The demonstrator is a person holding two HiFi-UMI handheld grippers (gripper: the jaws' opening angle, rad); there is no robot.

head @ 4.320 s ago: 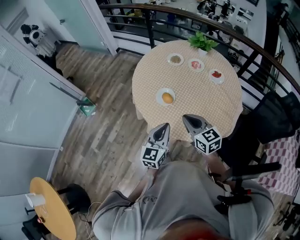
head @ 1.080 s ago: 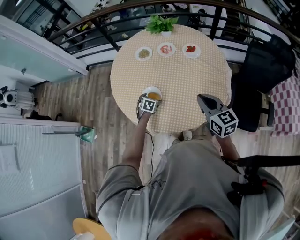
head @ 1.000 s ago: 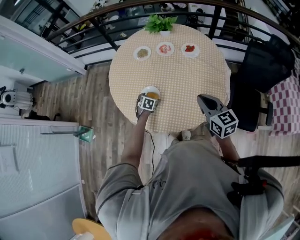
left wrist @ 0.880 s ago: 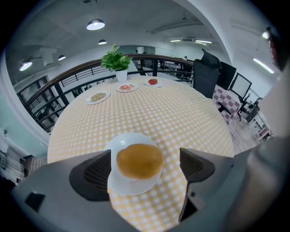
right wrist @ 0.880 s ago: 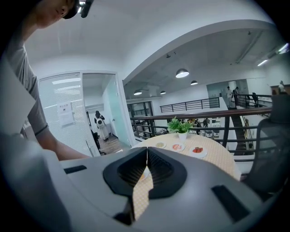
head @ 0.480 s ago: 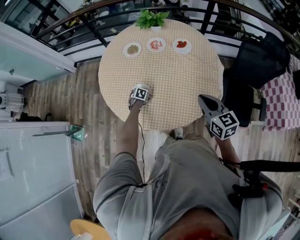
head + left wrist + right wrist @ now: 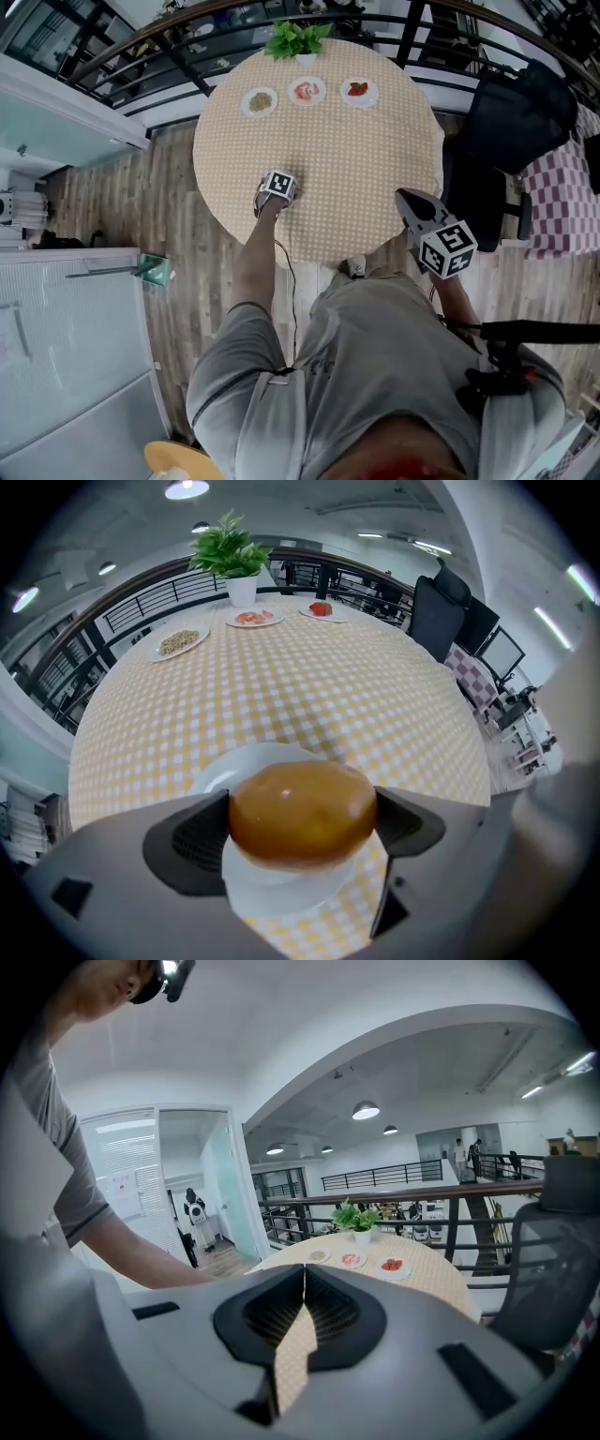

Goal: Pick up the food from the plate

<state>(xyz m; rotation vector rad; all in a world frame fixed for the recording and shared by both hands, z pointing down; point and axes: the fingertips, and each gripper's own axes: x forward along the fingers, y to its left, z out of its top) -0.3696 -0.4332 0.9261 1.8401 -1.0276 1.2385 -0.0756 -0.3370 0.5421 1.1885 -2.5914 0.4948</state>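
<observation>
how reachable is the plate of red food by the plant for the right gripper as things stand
Probably reachable: the right gripper sits at the near edge of the checked tablecloth, and only bare cloth lies between it and the plate of red food. Its jaws are shut, so they would need opening first.

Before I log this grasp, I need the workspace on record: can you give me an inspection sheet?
Surface: round table under a yellow checked cloth.
Job's things: brown round food over its white plate; lifted or resting, cannot tell.
Clutter: three small food plates and a potted plant at the far edge.
Grippers: left gripper shut on the food; right gripper shut, nothing between its jaws.
Cables: thin dark line, likely a cable, beside the person's left forearm.
Surroundings: black railing, black chair, wooden floor.
</observation>
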